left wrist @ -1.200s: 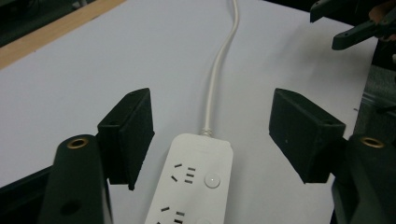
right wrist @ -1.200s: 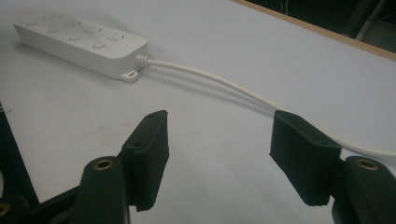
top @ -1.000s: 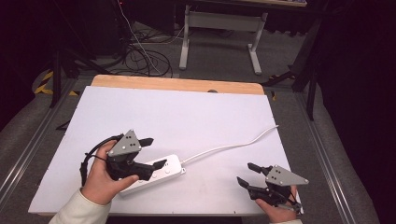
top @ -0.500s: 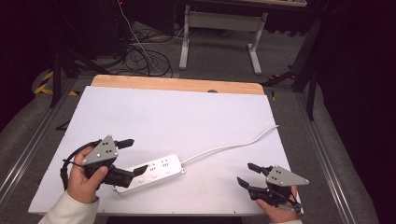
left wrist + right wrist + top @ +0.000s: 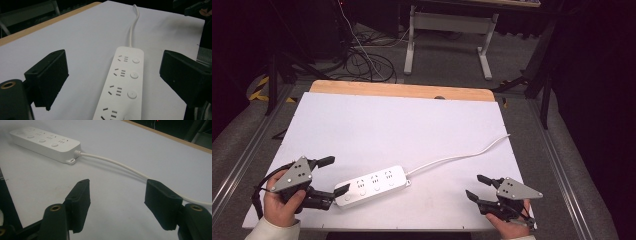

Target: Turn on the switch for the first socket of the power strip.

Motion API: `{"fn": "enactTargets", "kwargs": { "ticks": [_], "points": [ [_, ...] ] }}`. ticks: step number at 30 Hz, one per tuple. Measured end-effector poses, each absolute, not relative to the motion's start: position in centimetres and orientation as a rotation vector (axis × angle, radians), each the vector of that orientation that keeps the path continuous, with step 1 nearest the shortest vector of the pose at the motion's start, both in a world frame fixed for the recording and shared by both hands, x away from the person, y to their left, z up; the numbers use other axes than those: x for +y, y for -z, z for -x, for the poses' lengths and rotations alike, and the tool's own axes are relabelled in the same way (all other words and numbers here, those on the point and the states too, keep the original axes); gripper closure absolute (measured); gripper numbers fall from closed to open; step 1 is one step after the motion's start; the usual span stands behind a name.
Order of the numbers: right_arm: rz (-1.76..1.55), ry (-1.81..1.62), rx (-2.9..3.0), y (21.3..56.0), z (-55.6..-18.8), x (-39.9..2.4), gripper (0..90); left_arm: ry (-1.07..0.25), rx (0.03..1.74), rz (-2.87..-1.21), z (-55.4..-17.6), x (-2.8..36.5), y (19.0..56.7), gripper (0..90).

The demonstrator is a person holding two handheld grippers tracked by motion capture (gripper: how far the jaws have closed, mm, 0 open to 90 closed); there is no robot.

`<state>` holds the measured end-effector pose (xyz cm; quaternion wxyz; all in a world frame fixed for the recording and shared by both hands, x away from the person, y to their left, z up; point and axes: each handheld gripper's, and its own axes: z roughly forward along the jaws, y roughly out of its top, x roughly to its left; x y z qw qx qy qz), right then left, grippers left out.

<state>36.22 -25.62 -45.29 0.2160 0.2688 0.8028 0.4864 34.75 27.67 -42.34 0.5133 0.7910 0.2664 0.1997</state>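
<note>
High view: white power strip (image 5: 372,185) lies near the front of the white table (image 5: 402,125), left gripper (image 5: 331,176) just beside its near end, jaws spread; right gripper (image 5: 475,187) well apart, open too. Left gripper view: power strip (image 5: 122,82) runs between the wide jaws. Right gripper view: parted jaws empty, strip's cable (image 5: 117,165) passing beyond them.

The power strip (image 5: 372,186) has a smooth white plastic shell with a slight sheen, and its 4 round buttons look equally smooth. Its cord (image 5: 457,158) appears to be white rubbery plastic. The table (image 5: 412,125) is covered by a matt white sheet, possibly paper or laminate, with a strip of pale wood at the far edge. Both the left gripper (image 5: 334,175) and the right gripper (image 5: 475,187) carry matt black jaws, slightly rough, and brass-coloured metal inserts show in the gripper views. Each grey plate looks like dull metal.
</note>
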Motion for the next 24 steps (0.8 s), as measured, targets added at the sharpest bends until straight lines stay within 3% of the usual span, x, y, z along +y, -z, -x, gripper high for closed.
{"fn": "enactTargets", "kwargs": {
  "ticks": [24],
  "points": [
    [-0.747, -1.342, 2.228, 45.4, -36.2, -25.5, 37.9, -0.439, 0.674, -1.931, -33.7, 30.2, 47.9, 7.0]
  ]
}}
